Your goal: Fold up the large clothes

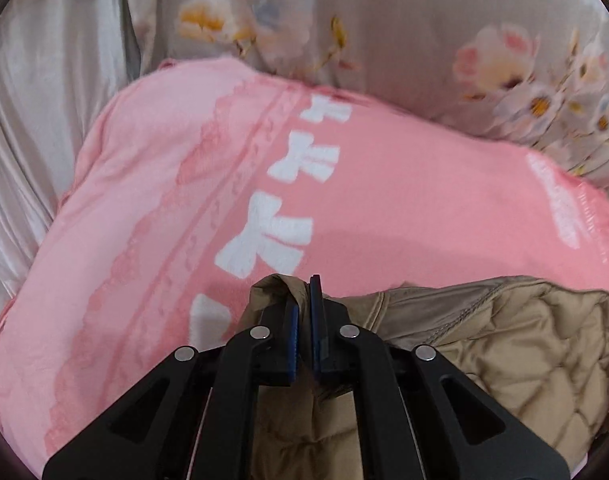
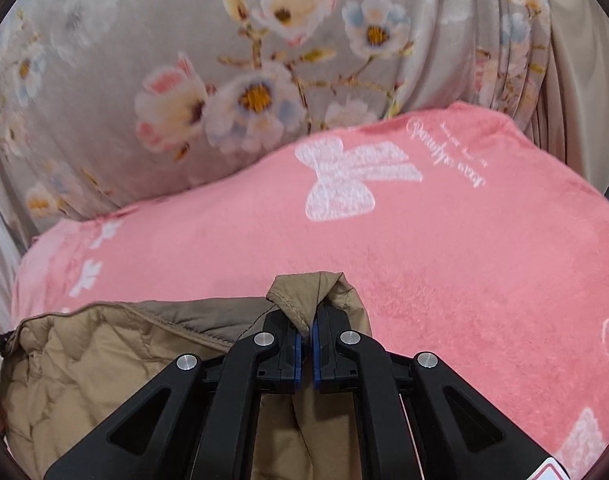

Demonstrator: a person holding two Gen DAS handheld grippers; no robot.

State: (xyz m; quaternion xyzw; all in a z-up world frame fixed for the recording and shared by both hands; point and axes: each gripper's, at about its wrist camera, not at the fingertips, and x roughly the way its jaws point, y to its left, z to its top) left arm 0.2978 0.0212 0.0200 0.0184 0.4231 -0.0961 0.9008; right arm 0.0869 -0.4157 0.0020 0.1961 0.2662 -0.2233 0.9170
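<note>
Nearest in the left wrist view, the left tongs (image 1: 303, 300) are pressed together on a bunched fold of a tan quilted jacket (image 1: 516, 344), a tuft of its fabric poking up between and just past the blue pads. The jacket's diamond-stitched lining spreads to the right of those tongs and drops below them, under the black linkage. In the right wrist view the right tongs (image 2: 307, 330) are likewise pinching a gathered corner of the same tan quilted jacket (image 2: 88, 364), a stitched hem folded over the tips; here the garment's bulk lies to the left and beneath the tongs, with a smoother brown outer panel along its upper edge. At the far left edge of that view a dark strap-like piece touches the jacket's corner; what it is cannot be told. Just beyond both pinched corners, the jacket hangs over a pink fleece blanket (image 1: 404, 200) printed with white bows and a lacy darker-pink band; in the right view the pink fleece blanket (image 2: 444, 248) also carries white script lettering. Beyond the blanket lies grey floral bedding (image 2: 184, 60) with pale pink, white and blue blossoms, bunched into folds; the same grey floral bedding (image 1: 404, 40) shows behind the blanket in the left view. Farthest left there, a shiny pale satin cloth (image 1: 44, 80) falls in long creases.
</note>
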